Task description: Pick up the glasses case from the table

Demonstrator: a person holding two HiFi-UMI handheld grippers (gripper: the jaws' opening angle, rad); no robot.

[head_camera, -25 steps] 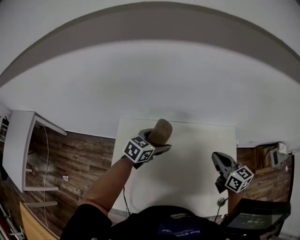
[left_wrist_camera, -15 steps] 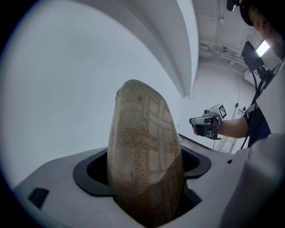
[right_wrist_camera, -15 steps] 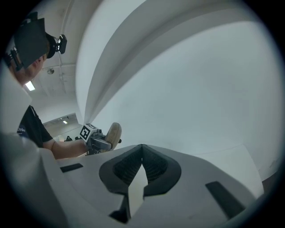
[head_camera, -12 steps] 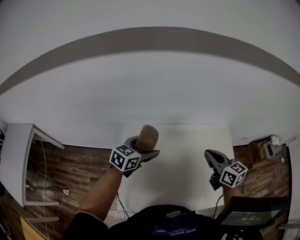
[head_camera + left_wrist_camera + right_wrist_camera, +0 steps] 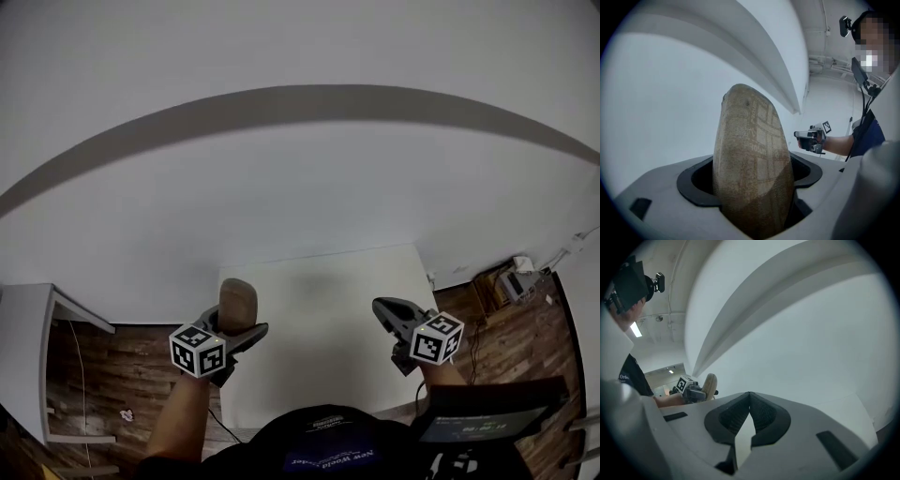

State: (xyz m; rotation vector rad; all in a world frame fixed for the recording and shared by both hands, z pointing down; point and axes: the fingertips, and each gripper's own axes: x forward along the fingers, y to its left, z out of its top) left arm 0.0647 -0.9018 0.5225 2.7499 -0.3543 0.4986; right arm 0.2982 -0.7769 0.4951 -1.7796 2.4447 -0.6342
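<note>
Left gripper view: left tongs [image 5: 750, 182] clamp rounded, woven tan glasses case [image 5: 752, 136]; right tongs [image 5: 749, 398] closed.

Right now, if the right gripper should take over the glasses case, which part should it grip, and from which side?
Probably the free rounded end of the glasses case, which sticks out bare past the left gripper; the other end is clamped there. Come from the person's right, where the right gripper is, after opening its shut fingers.
</note>
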